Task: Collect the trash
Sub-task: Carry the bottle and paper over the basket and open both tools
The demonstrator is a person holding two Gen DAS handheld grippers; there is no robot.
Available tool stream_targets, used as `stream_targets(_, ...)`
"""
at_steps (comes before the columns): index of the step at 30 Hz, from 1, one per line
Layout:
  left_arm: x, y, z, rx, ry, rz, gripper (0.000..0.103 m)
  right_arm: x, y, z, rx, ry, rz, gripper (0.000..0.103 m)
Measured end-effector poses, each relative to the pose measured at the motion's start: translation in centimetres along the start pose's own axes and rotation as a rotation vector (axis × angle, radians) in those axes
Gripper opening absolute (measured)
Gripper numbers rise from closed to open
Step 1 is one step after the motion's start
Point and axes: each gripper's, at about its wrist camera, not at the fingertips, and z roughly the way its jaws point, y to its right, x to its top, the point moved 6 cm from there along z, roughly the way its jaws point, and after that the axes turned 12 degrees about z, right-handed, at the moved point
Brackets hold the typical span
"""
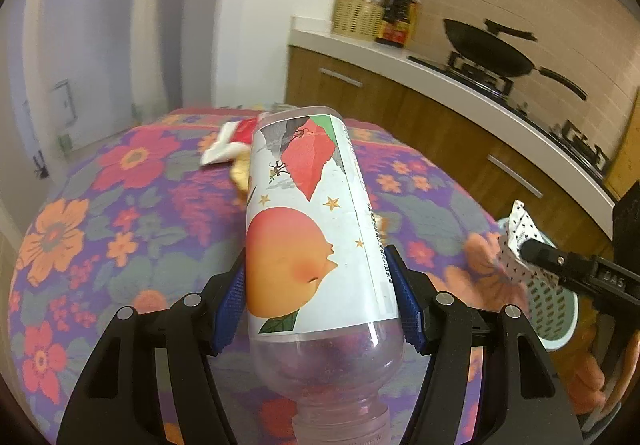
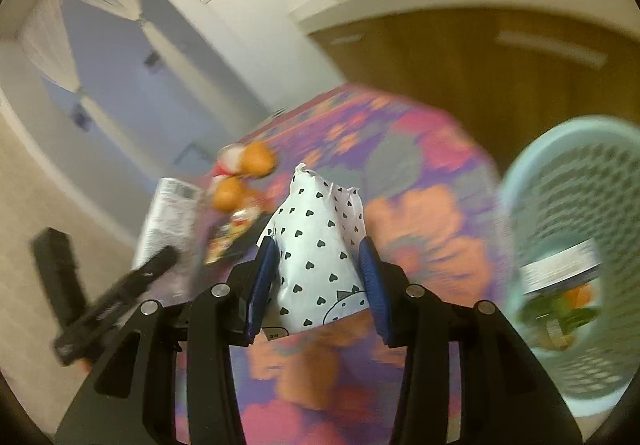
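I have the left gripper [image 1: 320, 285] clamped on the empty bottle [image 1: 308, 221] and the right gripper [image 2: 318, 285] pinching the heart-print wrapper [image 2: 316, 245], both bound for the mesh basket [image 2: 560, 205].

Empty clear bottle [image 1: 320, 245], peach label, held level above floral table. White heart-print packet [image 2: 316, 257] gripped upright left of the mesh bin [image 2: 568, 213].

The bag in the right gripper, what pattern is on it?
The bag is white with little black hearts, clearest in the right wrist view.
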Motion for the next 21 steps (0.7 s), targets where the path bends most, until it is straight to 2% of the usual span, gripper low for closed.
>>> stream_targets(6,1.6,5.2,0.2,0.004,0.02,0.086,0.062,1.0,2.7,-2.7,-0.247,0.123,-0.087,0.039)
stream_targets(10,2.9,10.0,1.0,-0.073,0.019,0.131,0.062,1.6,5.2,-4.6,-0.401,0.186,-0.108,0.039)
stream_targets(18,3.9,19.4,4.1,-0.201,-0.023,0.223,0.062,2.3,12.3,-7.5,-0.561,0.22,-0.036,0.039)
stream_targets(21,3.6,22.1,5.5,-0.246,-0.053,0.245,0.062,2.6,14.8,-8.2,-0.587,0.221,0.007,0.039)
